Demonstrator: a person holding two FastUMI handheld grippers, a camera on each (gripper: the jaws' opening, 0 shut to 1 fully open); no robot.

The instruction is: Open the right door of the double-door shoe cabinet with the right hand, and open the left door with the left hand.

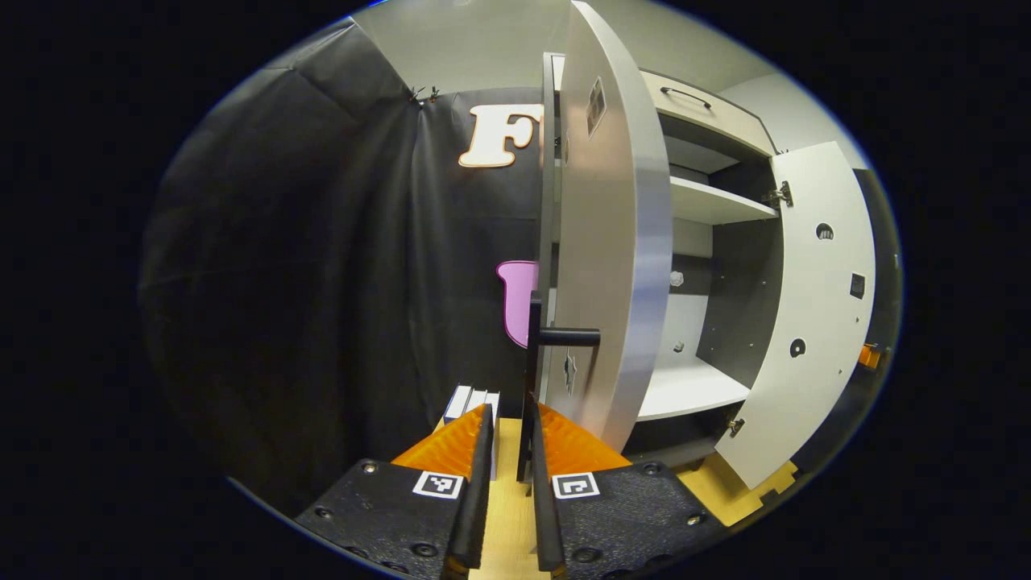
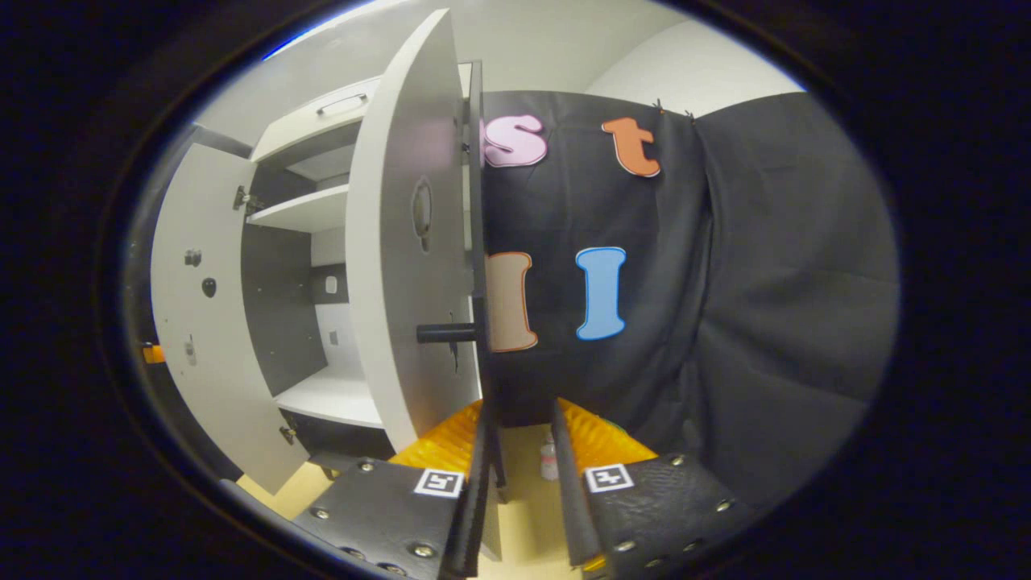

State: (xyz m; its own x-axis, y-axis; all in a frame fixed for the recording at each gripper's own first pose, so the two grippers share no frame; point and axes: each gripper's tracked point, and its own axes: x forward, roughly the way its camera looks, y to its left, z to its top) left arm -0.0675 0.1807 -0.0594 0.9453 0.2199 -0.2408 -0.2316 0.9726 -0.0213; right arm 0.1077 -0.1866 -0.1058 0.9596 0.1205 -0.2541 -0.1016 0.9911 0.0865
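Both flat white doors (image 1: 612, 242) open | left tool (image 1: 509, 435) narrow | right tool (image 2: 525, 435) narrow

Light wooden floor (image 1: 507, 515) carrying the open shoe cabinet (image 1: 709, 242), whose white shelves (image 1: 693, 391) lie bare. A small white box (image 1: 474, 400) rests on the floor beside the cabinet.

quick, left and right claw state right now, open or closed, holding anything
Left claw: part open, around the left door's handle; whether both fingers press it cannot be told.
Right claw: part open, the right door's handle just ahead, not gripped.
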